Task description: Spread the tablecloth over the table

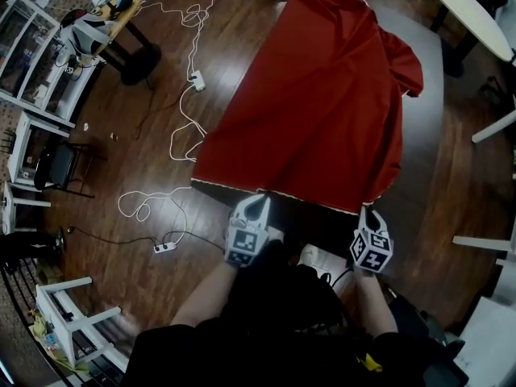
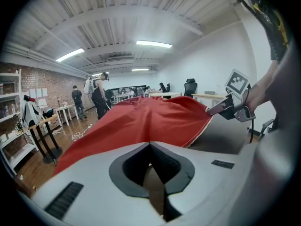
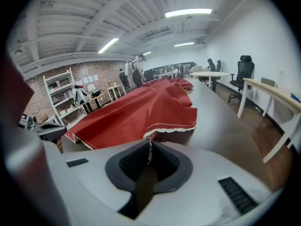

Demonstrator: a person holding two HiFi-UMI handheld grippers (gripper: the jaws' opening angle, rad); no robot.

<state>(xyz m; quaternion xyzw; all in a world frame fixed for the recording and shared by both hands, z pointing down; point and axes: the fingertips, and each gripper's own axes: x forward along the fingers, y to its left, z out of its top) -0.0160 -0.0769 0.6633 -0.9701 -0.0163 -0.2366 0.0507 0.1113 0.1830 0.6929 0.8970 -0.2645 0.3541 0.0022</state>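
Note:
A red tablecloth (image 1: 322, 103) with a white-trimmed hem lies over the left and middle of a long grey table (image 1: 423, 127), bunched in folds at its far right corner. My left gripper (image 1: 260, 204) is shut on the cloth's near hem. My right gripper (image 1: 369, 212) is shut on the near right corner of the same hem. In the left gripper view the cloth (image 2: 141, 121) runs straight out from the closed jaws, and the right gripper (image 2: 209, 111) pinches its corner. In the right gripper view the white hem (image 3: 149, 142) sits between the closed jaws.
The table's right strip (image 3: 221, 121) is bare grey. White cables and power strips (image 1: 189, 79) trail over the wooden floor at left. Shelving (image 1: 32, 55) stands at the far left and white tables (image 1: 472, 14) at the right. People (image 2: 96, 95) stand in the background.

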